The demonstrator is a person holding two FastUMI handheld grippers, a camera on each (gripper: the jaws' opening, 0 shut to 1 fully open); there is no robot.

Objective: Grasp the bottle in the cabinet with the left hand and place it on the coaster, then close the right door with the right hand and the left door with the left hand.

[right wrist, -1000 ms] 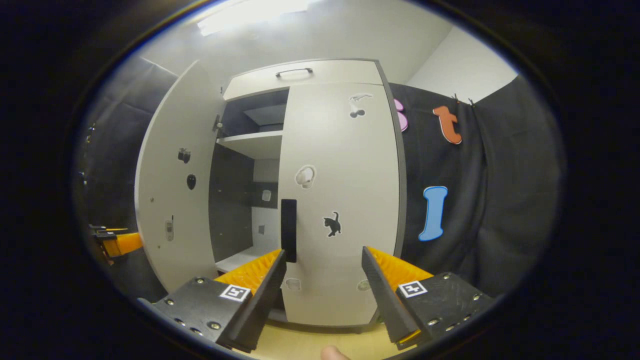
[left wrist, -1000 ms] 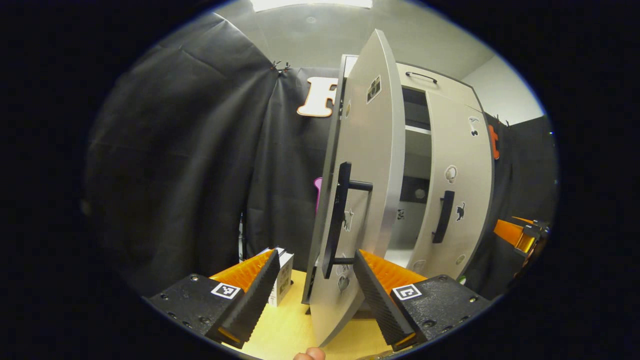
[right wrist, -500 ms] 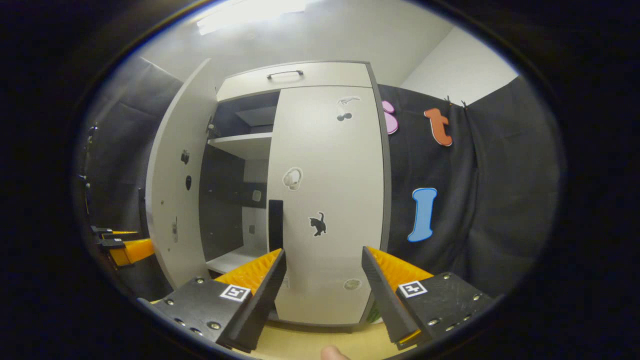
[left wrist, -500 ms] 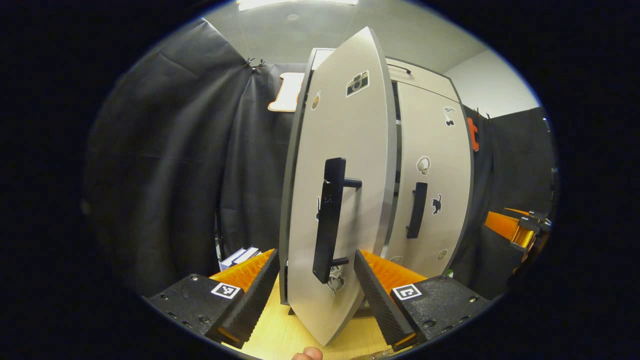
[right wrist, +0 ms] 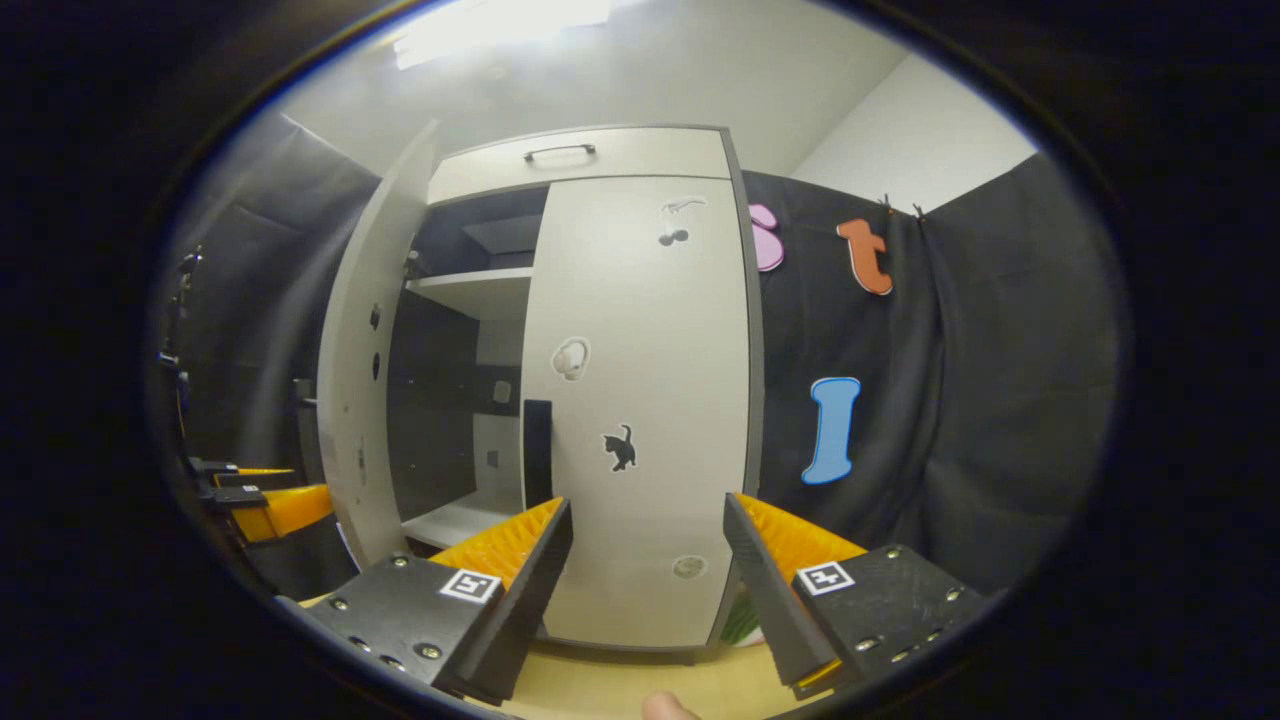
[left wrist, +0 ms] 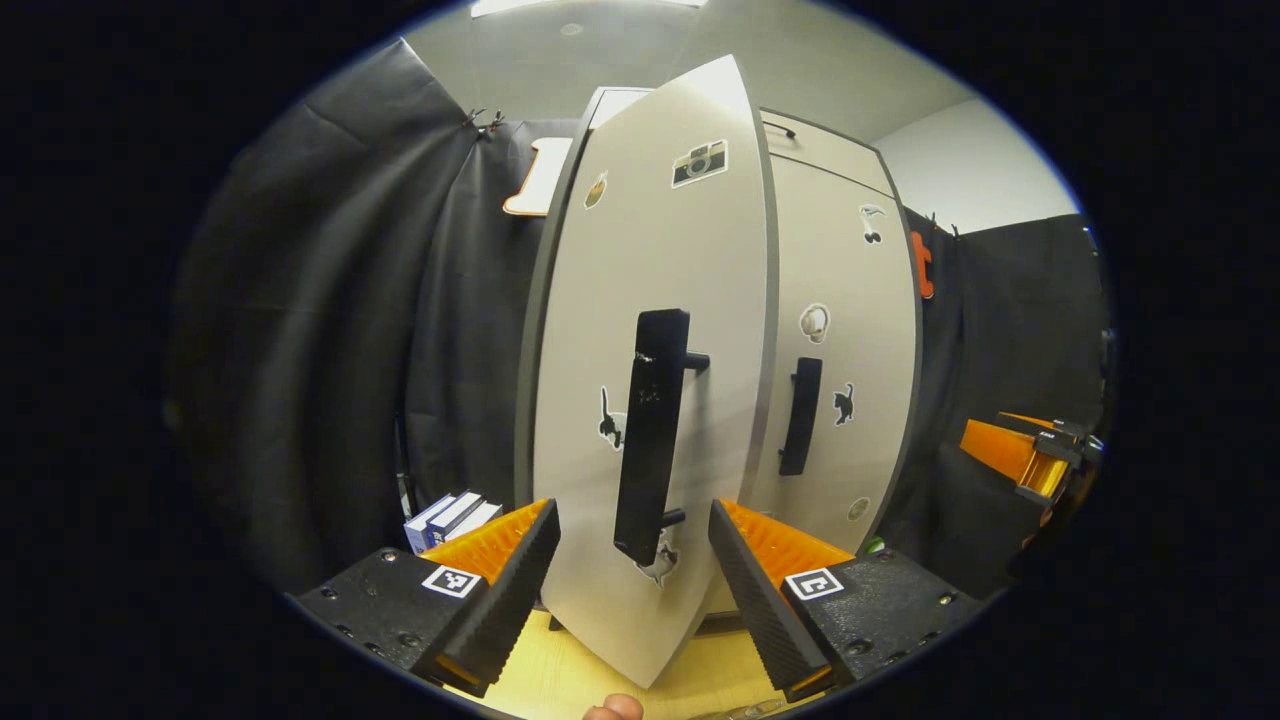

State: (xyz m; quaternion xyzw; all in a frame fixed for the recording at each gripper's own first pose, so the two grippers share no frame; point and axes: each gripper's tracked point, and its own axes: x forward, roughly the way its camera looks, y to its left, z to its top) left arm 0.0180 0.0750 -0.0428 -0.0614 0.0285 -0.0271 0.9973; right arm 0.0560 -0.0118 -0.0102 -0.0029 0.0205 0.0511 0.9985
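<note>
The cabinet's left door (left wrist: 650, 250) stands partly open, angled toward the cabinet. Its black handle (left wrist: 650, 440) lies right in front of my left gripper (left wrist: 630, 515), which is open with the handle's lower end between its fingers, touching neither. The right door (left wrist: 850, 300) is shut, and its handle (left wrist: 800, 415) is free. In the right gripper view my right gripper (right wrist: 648, 515) is open just in front of the shut right door (right wrist: 640, 380). The left door (right wrist: 365, 380) shows edge-on there, with the dark cabinet inside (right wrist: 450, 400) behind it. A bit of green (right wrist: 740, 620) peeks out by the cabinet's lower right corner.
The cabinet stands on a pale wooden table (left wrist: 590, 660). Some books (left wrist: 450, 515) stand left of the cabinet. The right gripper (left wrist: 1020, 455) hangs at the far right of the left gripper view. The left gripper (right wrist: 260, 500) shows low left in the right gripper view.
The left door has swung much further toward shut, with my left gripper following it. The right gripper has drifted slightly back from the shut right door.
</note>
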